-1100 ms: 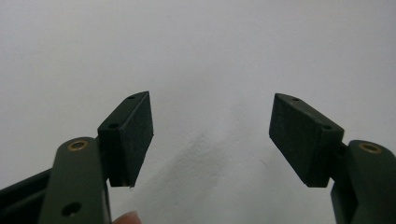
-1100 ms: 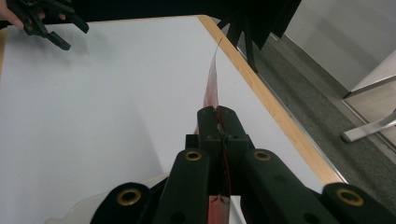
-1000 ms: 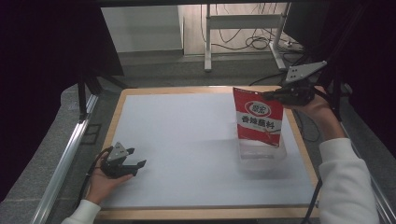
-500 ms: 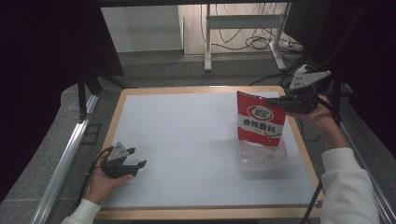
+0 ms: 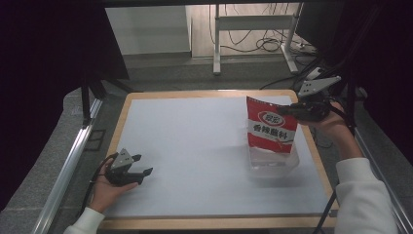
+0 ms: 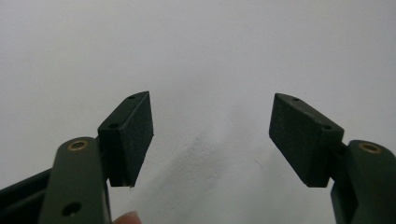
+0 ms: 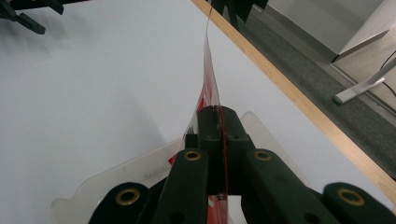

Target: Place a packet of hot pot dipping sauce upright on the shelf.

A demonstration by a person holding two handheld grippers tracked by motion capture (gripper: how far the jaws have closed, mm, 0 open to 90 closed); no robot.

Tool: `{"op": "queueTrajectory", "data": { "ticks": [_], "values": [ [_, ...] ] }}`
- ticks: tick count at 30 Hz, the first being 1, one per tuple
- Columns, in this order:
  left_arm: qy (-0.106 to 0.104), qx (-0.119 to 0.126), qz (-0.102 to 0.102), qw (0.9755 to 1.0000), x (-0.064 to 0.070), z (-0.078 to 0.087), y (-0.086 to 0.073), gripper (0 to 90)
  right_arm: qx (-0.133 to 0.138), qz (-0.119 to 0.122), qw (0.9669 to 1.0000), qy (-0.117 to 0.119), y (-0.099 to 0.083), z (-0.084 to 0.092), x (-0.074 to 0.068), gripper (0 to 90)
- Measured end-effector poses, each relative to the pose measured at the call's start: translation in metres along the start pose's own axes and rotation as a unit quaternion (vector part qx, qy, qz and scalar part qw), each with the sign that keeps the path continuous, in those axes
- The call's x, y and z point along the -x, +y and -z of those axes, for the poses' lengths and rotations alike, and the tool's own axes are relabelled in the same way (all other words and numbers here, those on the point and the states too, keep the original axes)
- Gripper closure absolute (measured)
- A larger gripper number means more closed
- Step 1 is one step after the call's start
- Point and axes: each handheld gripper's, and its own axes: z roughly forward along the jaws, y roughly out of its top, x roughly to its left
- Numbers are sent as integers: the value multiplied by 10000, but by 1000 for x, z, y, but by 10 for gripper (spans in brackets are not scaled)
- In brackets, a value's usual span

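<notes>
A red snack packet [image 5: 271,127] with white lettering hangs upright, its lower end inside a clear plastic tub [image 5: 272,163] at the right of the white mat. My right gripper [image 5: 288,110] is shut on the packet's top right edge; in the right gripper view the thin red film [image 7: 208,79] runs between the closed pads [image 7: 218,140] with the tub's rim [image 7: 116,175] below. My left gripper [image 5: 142,165] rests low on the mat near the front left corner, held in a hand. Its jaws stand wide open over bare white mat [image 6: 210,135], nothing between them.
The white mat [image 5: 195,146] lies on a wooden-edged table [image 5: 214,223]. Grey floor, a metal rail [image 5: 73,156] at the left and a white table frame with cables [image 5: 253,29] lie beyond. The mat's middle is bare.
My right gripper has shifted slightly right and down with the packet, whose bottom now sits lower in the tub. The left gripper has stayed put.
</notes>
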Motion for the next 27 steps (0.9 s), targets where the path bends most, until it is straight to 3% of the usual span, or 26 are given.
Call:
{"op": "queueTrajectory", "data": {
  "ticks": [6, 7, 8, 9, 10, 12, 15, 17, 18, 20, 21, 22, 23, 24, 27],
  "values": [
    [0, 36, 1, 10000, 0, 2, 0, 302, -35, 25, 10000, -41, 1, 0, -2, 877],
    [0, 34, -10, 10000, -1, 2, 0, 302, 23, 51, 10000, -65, 2, 1, -3, 830],
    [-2, 32, -16, 10000, -1, 2, 0, 302, 57, 54, 9998, -175, 4, 3, -5, 719],
    [-2, 45, -10, 10000, -1, 2, 0, 302, 57, 54, 9998, -175, 4, 3, -5, 719],
    [-6, 42, -17, 10000, -1, 2, 0, 302, 203, 57, 9989, -428, 9, 6, -9, 566],
    [-7, 44, -21, 10000, -2, 2, 1, 302, 256, 31, 9984, -498, 11, 7, -11, 520],
    [-19, 100, 17, 9999, -1, 3, 1, 302, 476, 10, 9952, -857, 26, 11, -27, 430],
    [-23, 112, 24, 9999, -1, 3, 2, 302, 543, 2, 9944, -912, 30, 12, -32, 420],
    [-35, 116, 11, 9999, -1, 3, 3, 302, 681, 20, 9935, -911, 38, 11, -44, 406],
    [-41, 117, -3, 9999, 0, 3, 3, 302, 692, 22, 9933, -922, 41, 11, -49, 404],
    [-51, 119, -9, 9999, 0, 3, 4, 301, 655, -84, 9922, -1054, 47, 7, -61, 404],
    [-56, 135, -22, 9999, 1, 2, 4, 301, 655, -84, 9922, -1054, 47, 7, -61, 404],
    [-73, 128, -26, 9999, 1, 2, 4, 302, 739, -180, 9916, -1047, 51, 2, -74, 400],
    [-79, 122, -37, 9999, 1, 3, 4, 302, 739, -180, 9916, -1047, 51, 2, -74, 400],
    [-94, 167, -9, 9998, 1, 3, 4, 302, 903, -270, 9910, -946, 54, -5, -93, 395]
  ]
}}
